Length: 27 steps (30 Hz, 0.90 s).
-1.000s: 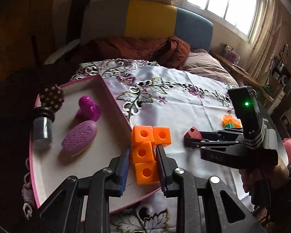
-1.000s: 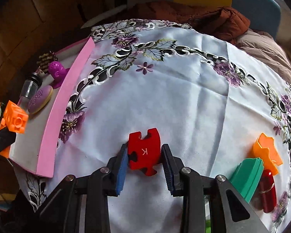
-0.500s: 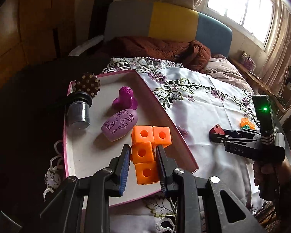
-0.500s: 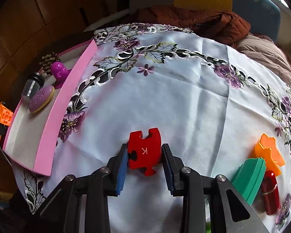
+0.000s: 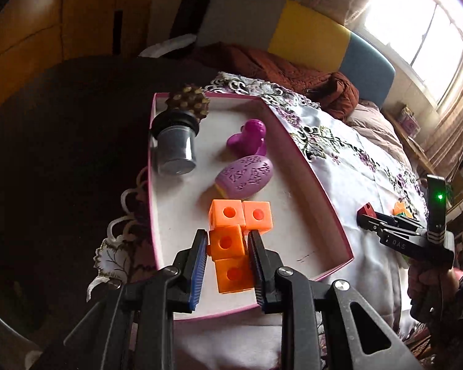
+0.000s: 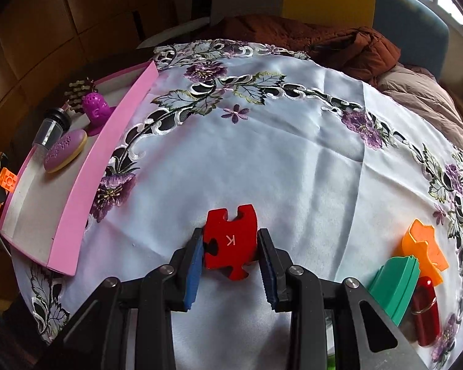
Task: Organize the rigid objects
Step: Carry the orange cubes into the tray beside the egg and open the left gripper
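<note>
My left gripper [image 5: 228, 243] is shut on an orange block of joined cubes with round holes [image 5: 234, 240] and holds it over the near end of the pink-rimmed tray [image 5: 324, 191]. In the tray lie a purple oval piece [image 5: 247, 177], a purple figure [image 5: 250, 135], a grey jar with a black cap [image 5: 176, 148] and a spiky brown ball [image 5: 189, 103]. My right gripper [image 6: 230, 246] is shut on a red puzzle piece marked K [image 6: 231, 242] just above the white flowered cloth. The left wrist view shows that gripper [image 5: 364, 214] to the right of the tray.
On the cloth at the right lie an orange shape [image 6: 424, 246], a green ridged piece [image 6: 395, 286] and a red capsule [image 6: 426, 311]. The pink tray [image 6: 86, 185] sits at the cloth's left edge. A brown jacket [image 6: 339, 46] lies on the sofa behind the table.
My left gripper has carried the orange block leftward, from above the tray's right rim to over the tray floor. The right gripper has stayed in place with the red piece.
</note>
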### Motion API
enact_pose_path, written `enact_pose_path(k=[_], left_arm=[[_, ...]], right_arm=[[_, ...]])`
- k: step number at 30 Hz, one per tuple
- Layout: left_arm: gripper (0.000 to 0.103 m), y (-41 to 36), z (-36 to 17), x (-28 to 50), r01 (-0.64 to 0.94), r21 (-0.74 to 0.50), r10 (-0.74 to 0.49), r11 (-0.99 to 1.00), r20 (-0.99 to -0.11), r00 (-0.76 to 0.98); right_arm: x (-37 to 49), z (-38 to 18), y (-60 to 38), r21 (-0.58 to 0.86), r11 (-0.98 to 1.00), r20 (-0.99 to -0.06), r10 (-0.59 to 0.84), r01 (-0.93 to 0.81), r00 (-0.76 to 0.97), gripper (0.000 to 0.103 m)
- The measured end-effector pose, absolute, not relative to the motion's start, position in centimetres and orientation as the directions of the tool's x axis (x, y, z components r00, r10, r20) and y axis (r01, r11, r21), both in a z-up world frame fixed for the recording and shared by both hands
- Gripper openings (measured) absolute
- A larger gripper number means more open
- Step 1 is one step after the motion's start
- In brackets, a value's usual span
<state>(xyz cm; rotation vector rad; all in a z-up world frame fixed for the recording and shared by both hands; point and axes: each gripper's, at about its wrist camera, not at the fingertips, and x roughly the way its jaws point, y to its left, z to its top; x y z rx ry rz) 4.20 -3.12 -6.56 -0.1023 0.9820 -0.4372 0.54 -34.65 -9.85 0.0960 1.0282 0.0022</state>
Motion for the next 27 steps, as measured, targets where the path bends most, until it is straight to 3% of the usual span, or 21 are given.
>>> enact_pose_path(k=[5,9,15,18,27], left_arm=[[0.026,-1.9,-7.5,5.9,0.232,-0.355,-0.423,0.906,-0.797,0.431],[0.026,-2.5,-7.7,7.0,0.233,-0.336,-0.406,0.913,-0.812,0.420],[0.027,-3.9,-8.7,9.2,0.217,-0.217,-0.296,0.952,-0.837,0.460],[0.029,-3.9,-9.7,9.8,0.194,-0.220,-0.285,0.956,-0.850,0.443],[0.030,-4.2,-8.6,7.4,0.219,-0.117,-0.221,0.969,-0.811,0.542]], right_arm=[[0.6,-9.9,-34.6,0.074,0.996,-0.854,0.043,0.039,0.518,0.034],[0.7,-9.9,-34.6,0.073,0.997,-0.854,0.042,0.040,0.519,0.034],[0.7,-9.9,-34.6,0.070,0.997,-0.854,0.039,0.040,0.519,0.034],[0.7,-9.9,-34.6,0.076,0.996,-0.853,0.044,0.041,0.519,0.034],[0.8,-9.9,-34.6,0.070,0.997,-0.852,0.040,0.039,0.522,0.034]])
